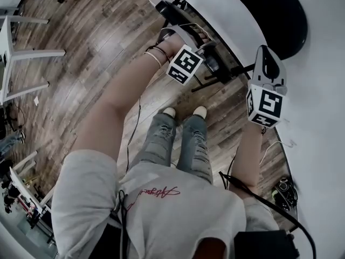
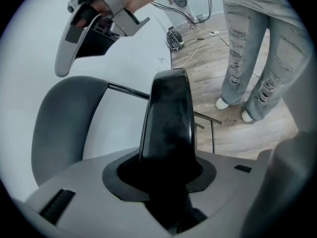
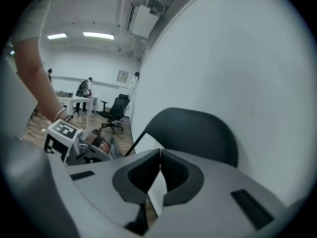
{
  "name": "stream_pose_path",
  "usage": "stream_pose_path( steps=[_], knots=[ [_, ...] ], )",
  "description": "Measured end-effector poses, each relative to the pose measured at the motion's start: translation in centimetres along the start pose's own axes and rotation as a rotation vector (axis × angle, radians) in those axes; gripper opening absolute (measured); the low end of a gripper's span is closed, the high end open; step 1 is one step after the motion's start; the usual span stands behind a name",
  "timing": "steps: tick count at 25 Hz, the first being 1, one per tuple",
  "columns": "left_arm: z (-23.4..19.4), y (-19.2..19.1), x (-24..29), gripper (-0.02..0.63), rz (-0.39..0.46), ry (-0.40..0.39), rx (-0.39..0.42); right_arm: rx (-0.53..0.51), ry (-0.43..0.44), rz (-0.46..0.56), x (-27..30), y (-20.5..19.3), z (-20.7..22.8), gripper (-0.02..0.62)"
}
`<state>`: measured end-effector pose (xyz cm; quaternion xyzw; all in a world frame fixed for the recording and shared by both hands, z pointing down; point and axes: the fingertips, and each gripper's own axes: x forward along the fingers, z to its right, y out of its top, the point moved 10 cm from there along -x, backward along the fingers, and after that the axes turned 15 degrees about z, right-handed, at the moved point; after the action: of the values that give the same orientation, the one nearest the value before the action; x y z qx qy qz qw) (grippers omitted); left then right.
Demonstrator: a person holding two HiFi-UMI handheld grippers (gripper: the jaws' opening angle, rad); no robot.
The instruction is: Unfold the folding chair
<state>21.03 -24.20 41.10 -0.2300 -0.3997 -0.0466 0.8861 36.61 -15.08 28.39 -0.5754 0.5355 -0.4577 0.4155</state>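
**Q:** Where's the chair?

**A:** The folding chair (image 1: 272, 12) is at the upper right of the head view, leaning against the white wall (image 3: 237, 58). It is not yet opened out. In the right gripper view its dark backrest (image 3: 195, 130) fills mid-frame, flat to the wall.

**Q:** Left claw?

**A:** My left gripper (image 1: 207, 58) is closed on a glossy black slab of the chair (image 2: 167, 118), the seat as far as I can tell. The slab stands upright between the jaws in the left gripper view, and the jaws are spread fairly wide by its thickness. A thin rod (image 2: 130, 90) runs from the slab to the backrest at frame left.

**Q:** Right claw?

**A:** My right gripper (image 3: 159, 170) has its jaws pressed together, pads touching, nothing between them. It hangs near the wall, just short of the backrest and apart from it.

**Q:** Footing?

**A:** My shoes (image 1: 185, 112) are on the wood plank floor (image 1: 97, 31) at the centre of the head view, facing the chair. An office chair (image 3: 115, 109) is far down the room.
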Motion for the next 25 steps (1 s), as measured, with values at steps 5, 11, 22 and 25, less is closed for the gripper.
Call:
stream_pose_path(
  steps=[5,11,22,25],
  knots=[
    [3.2,0.1,-1.1,0.170,0.011,0.061,0.029,0.067,0.032,-0.028,0.1,-1.3,-6.8,0.017],
    [7.0,0.3,-2.0,0.175,0.022,0.140,0.051,0.163,-0.063,-0.065,-1.5,-1.8,-14.0,0.017],
    [10.9,0.6,-2.6,0.189,0.018,0.218,0.066,0.200,-0.093,-0.149,-4.8,-5.6,-20.9,0.017],
    [12.6,0.3,-2.9,0.193,0.012,0.229,0.070,0.143,-0.102,-0.152,-4.6,-6.4,-22.5,0.017]
  ],
)
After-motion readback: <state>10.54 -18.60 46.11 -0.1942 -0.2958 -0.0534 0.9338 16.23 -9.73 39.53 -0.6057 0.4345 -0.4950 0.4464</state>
